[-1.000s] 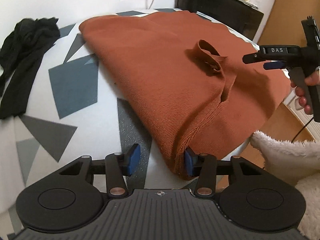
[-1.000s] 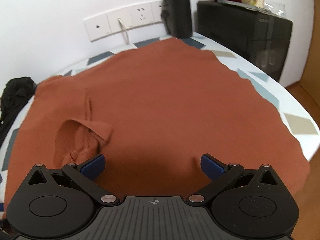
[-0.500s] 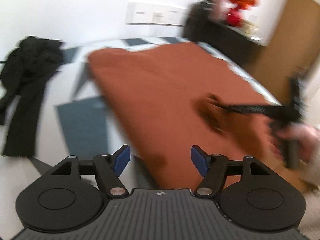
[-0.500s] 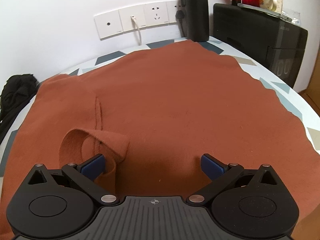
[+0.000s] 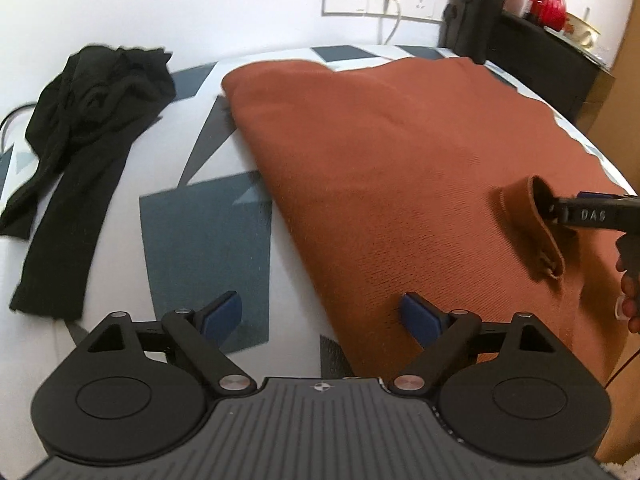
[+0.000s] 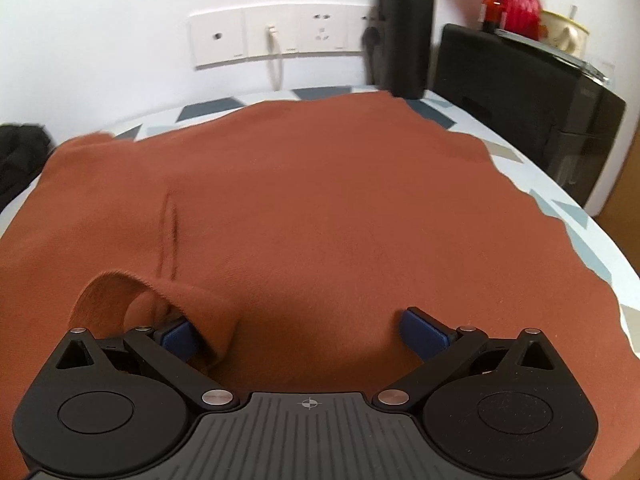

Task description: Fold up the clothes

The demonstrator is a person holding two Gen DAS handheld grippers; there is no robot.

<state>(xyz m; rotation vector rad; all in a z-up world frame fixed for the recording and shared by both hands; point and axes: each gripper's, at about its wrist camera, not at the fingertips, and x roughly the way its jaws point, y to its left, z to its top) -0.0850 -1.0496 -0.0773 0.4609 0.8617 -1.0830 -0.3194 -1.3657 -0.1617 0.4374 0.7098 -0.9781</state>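
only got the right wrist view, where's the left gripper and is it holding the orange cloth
observer: the left gripper is open and holds nothing. The side edge of the orange garment runs between its jaws.
operator: whats left of that edge
observer: a black garment lies stretched along the table, apart from the orange one.
operator: is my gripper in that loop
observer: seen from the side, one of the right gripper jaws reaches into the raised fabric loop.

Probably a home: flower vase [image 6: 520, 4], wall sockets [image 6: 280, 34], patterned tablecloth [image 5: 208, 248].
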